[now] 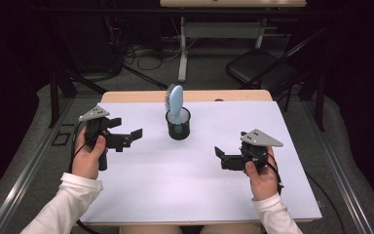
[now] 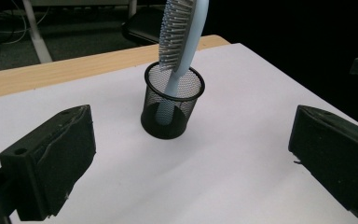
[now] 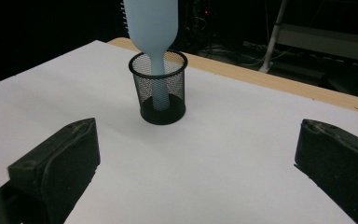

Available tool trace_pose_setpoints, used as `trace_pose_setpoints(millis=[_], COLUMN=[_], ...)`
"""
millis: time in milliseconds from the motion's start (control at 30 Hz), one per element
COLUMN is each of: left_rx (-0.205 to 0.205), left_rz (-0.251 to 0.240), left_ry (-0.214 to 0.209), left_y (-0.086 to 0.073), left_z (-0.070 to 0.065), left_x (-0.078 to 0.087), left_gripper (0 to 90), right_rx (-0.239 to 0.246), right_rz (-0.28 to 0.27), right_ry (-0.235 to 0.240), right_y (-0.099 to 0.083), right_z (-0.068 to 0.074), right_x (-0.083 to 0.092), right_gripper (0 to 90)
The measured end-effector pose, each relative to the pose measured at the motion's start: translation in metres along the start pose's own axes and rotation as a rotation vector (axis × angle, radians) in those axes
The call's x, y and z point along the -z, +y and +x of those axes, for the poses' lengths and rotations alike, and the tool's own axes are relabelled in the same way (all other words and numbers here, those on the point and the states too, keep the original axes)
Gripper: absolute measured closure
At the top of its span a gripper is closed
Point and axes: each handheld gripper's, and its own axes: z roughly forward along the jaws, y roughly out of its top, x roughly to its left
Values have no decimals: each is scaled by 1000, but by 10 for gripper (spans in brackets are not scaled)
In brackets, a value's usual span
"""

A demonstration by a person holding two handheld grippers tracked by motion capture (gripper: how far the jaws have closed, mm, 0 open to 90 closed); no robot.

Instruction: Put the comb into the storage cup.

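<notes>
A light-blue hairbrush [image 1: 175, 101] stands handle-down in a black mesh cup [image 1: 178, 127] at the middle back of the white table top [image 1: 185, 185]. My left gripper [image 1: 126, 128] hovers left of the cup, open and empty, aimed at it. My right gripper [image 1: 222, 157] is nearer the front right, also open with nothing between its jaws. In the left gripper view the brush [image 2: 182, 32] leans right in the cup [image 2: 171, 109], bristles facing left, beyond the open gripper [image 2: 191, 140]. In the right gripper view the brush's smooth back [image 3: 151, 23] rises from the cup [image 3: 160, 93], ahead of the gripper [image 3: 198, 142].
A bare wooden strip [image 1: 126, 96] runs along the table's far edge. Beyond it stand a desk leg [image 1: 182, 53], floor cables [image 1: 146, 56] and a dark folding chair [image 1: 263, 68]. White table surface lies open between the two grippers.
</notes>
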Motion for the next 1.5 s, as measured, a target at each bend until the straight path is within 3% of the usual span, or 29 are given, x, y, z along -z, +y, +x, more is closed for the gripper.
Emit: trace_pose_setpoints(millis=[167, 267, 433, 567, 800, 1000, 1200, 1300, 1400, 1500], left_rx=[3, 18, -11, 8, 39, 10, 33, 22, 12, 26], left_rz=[-2, -7, -2, -13, -10, -7, -22, -31, -38, -49], left_ry=[5, -12, -15, -48, -60, -33, -13, -9, 22, 37], left_y=[-17, -26, -42, -55, -77, -91, -102, -108, -112, -117], left_z=[3, 5, 7, 9, 19, 23, 30, 33, 37, 41], left_x=[2, 3, 3, 3, 0, -6, -8, -8, -7, -7], left_gripper=[4, 4, 4, 4, 4, 4, 4, 4, 4, 4], right_rx=[-1, -5, 6, -3, -15, -18, -29, -34, -36, -31], right_rz=[28, 30, 27, 27, 57, 37, 40, 45, 53, 51], right_ry=[-14, -23, -29, -37, -49, -51, -59, -64, -71, -82], right_y=[-11, -17, -26, -36, -53, -60, -68, -72, -76, -79], right_z=[-3, -6, -9, -12, -14, -14, -16, -19, -22, -25], right_x=[4, 5, 9, 11, 10, 7, 5, 3, 2, 0], right_gripper=[0, 0, 0, 0, 0, 0, 0, 0, 0, 0])
